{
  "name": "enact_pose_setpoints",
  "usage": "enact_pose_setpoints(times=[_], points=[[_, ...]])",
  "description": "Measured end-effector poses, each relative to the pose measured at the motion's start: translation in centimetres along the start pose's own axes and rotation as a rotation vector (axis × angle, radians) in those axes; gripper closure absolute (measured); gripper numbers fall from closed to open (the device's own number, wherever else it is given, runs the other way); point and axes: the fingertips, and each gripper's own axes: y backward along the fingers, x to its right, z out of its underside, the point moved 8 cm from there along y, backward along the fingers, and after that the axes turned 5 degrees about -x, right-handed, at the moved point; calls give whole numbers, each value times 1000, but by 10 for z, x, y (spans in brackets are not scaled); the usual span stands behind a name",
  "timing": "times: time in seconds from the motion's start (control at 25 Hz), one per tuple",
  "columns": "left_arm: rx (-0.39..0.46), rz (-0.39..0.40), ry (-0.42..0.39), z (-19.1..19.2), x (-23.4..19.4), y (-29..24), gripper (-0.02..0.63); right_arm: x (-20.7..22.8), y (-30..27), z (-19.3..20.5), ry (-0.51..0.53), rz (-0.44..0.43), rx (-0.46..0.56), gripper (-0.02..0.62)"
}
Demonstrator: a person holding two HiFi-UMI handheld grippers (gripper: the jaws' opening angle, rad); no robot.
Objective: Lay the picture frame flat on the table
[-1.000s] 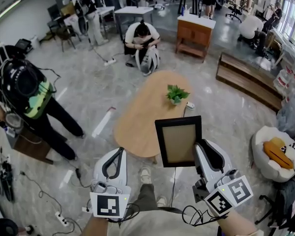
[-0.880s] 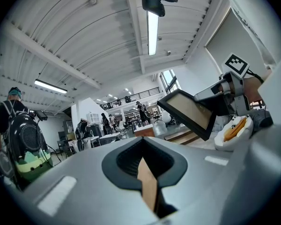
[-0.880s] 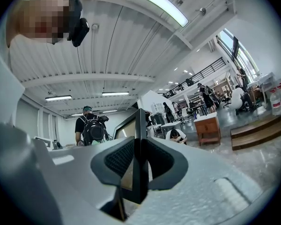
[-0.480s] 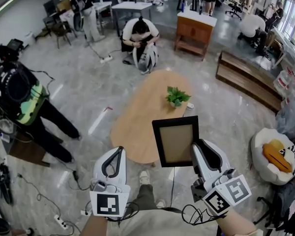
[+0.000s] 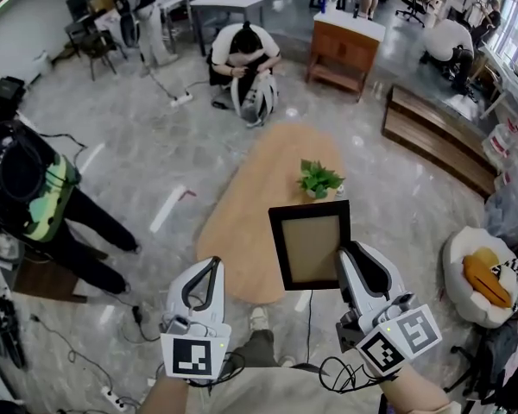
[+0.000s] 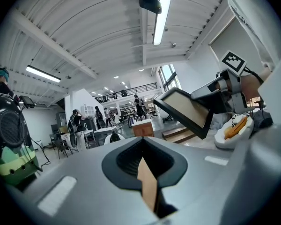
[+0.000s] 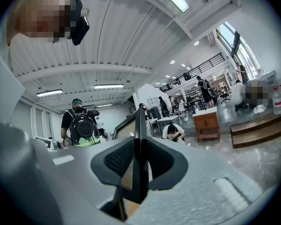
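Close to our chest, the black-rimmed rectangular picture frame with its tan panel (image 5: 311,247) hangs upright in the air, pinched along one edge only, not yet down on the oval light-wood surface (image 5: 242,222) ahead. We judge that so narrow a one-sided hold could let the frame pivot or slip as we tip it flat. A corner could also touch first and lever it out of the grip. Farther out, setting it too near the rim might leave it overhanging and sliding to the floor. Farther still, a small green potted plant (image 5: 319,179) stands on the surface, and a long reach could knock it over. Our right tongs (image 5: 350,253) are closed part-way, their dark pads (image 7: 118,159) pressing both faces of the frame's thin edge. Our left tongs (image 5: 209,270) grip nothing; their jaws sit drawn together, apart from the frame.
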Motion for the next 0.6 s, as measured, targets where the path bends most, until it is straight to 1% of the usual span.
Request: enact_pose_setpoints(times=[0.08,0.24,0.32,0.6], points=[[-3,15,0,0,-16,-15,586,0,-20,-5,-3,9,-2,512],[-2,42,-25,1,-42,-42,586,1,-55,-13,-6,26,-2,512],[4,48,-18,3,-53,-53,586,3,-68,-15,-8,35,-4,512],[-1,57,2,9,-72,-75,586,7,-96,-19,-7,51,-16,512]])
